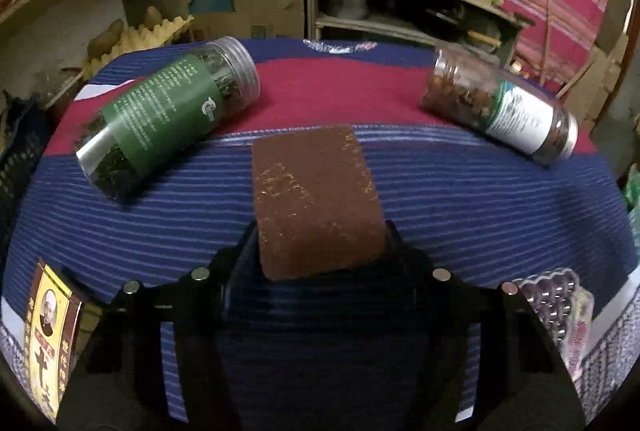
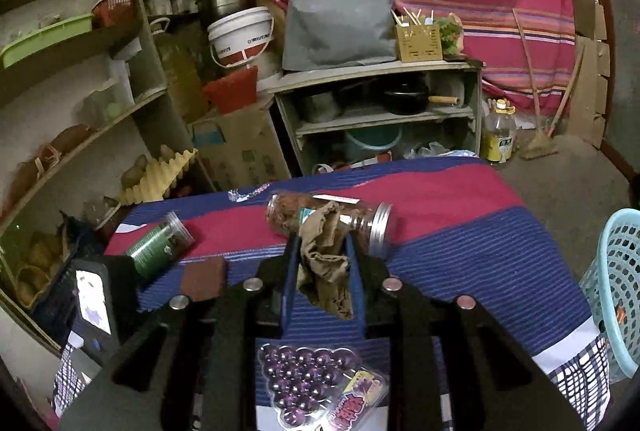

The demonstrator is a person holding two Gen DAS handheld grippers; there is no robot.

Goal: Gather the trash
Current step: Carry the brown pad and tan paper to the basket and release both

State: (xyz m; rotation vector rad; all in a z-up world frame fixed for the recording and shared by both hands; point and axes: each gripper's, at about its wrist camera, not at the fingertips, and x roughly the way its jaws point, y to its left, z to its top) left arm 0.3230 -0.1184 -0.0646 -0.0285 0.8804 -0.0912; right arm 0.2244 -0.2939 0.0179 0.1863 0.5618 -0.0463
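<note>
Two jars (image 1: 168,115) lying, brown box (image 1: 316,203) gripped

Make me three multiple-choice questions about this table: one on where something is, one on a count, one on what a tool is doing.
1. Where does the green-labelled jar lie?
A. On the striped cloth
B. In the blue basket
C. On a shelf

2. How many clear jars lie on the cloth?
A. One
B. Two
C. Four

3. What does the right tool hold?
A. Nothing
B. A crumpled brown paper
C. A jar

Answers: 1 A, it lies on its side on the cloth. 2 B, the green-labelled one and a white-labelled jar. 3 B, its fingers pinch the paper.
</note>
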